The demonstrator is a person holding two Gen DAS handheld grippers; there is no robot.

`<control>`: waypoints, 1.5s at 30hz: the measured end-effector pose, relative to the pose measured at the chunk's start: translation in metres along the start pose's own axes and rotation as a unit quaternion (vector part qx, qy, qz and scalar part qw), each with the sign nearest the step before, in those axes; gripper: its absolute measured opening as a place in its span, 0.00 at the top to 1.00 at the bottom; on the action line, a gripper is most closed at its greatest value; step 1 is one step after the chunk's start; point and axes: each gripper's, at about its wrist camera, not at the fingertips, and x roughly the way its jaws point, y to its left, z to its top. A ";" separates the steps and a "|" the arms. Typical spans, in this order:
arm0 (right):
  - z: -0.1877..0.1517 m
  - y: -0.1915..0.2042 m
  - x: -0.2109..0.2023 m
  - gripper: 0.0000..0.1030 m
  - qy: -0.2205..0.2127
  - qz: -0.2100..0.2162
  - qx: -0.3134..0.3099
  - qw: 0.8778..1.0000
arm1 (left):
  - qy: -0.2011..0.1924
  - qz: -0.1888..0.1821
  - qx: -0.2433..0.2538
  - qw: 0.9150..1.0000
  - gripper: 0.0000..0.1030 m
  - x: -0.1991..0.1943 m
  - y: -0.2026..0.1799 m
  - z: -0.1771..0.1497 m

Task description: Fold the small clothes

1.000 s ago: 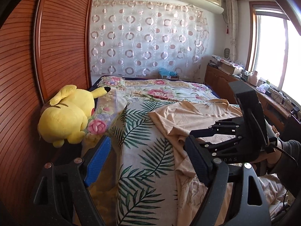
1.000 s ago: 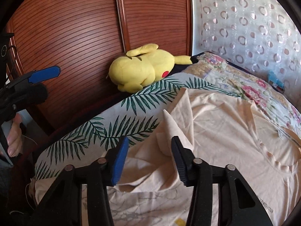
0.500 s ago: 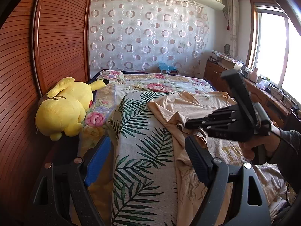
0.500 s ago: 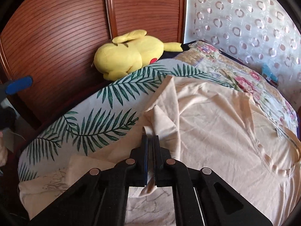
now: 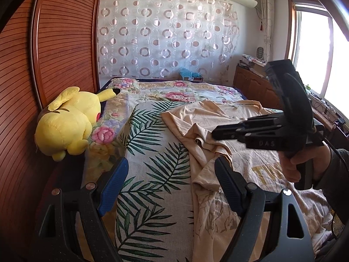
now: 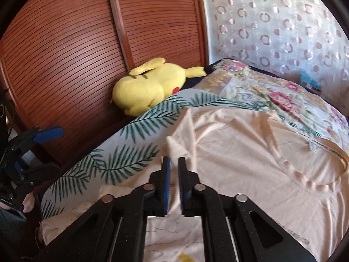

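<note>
A peach T-shirt (image 6: 250, 152) lies spread on the bed, its collar to the right; it also shows in the left wrist view (image 5: 209, 120). My right gripper (image 6: 173, 163) has its jaws a narrow gap apart around a raised fold of the shirt's left edge (image 6: 174, 146); in the left wrist view the right gripper (image 5: 214, 134) hovers just over the crumpled sleeve. My left gripper (image 5: 170, 170) is open and empty, above the palm-leaf sheet (image 5: 148, 170) to the left of the shirt.
A yellow plush toy (image 5: 67, 120) lies at the bed's left edge against the slatted wooden wardrobe (image 5: 54, 43). A floral quilt (image 5: 178, 91) covers the far bed. A wooden cabinet (image 5: 257, 85) and a window stand at the right.
The right gripper closed on the shirt's fold, then its jaws parted slightly and the fold now stands in a narrow gap. The left gripper stayed open.
</note>
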 end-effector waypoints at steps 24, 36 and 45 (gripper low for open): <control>0.018 -0.005 0.057 0.88 0.065 -0.123 -0.020 0.990 | 0.010 0.009 -0.004 1.000 0.21 -0.003 0.006 -0.011; 0.001 -0.037 0.008 0.96 0.056 -0.193 0.002 0.980 | 0.018 -0.002 0.002 1.000 0.21 0.004 -0.005 -0.011; -0.031 -0.046 -0.007 0.63 0.053 -0.156 0.037 0.986 | 0.071 -0.015 0.004 0.997 0.25 0.048 -0.013 0.004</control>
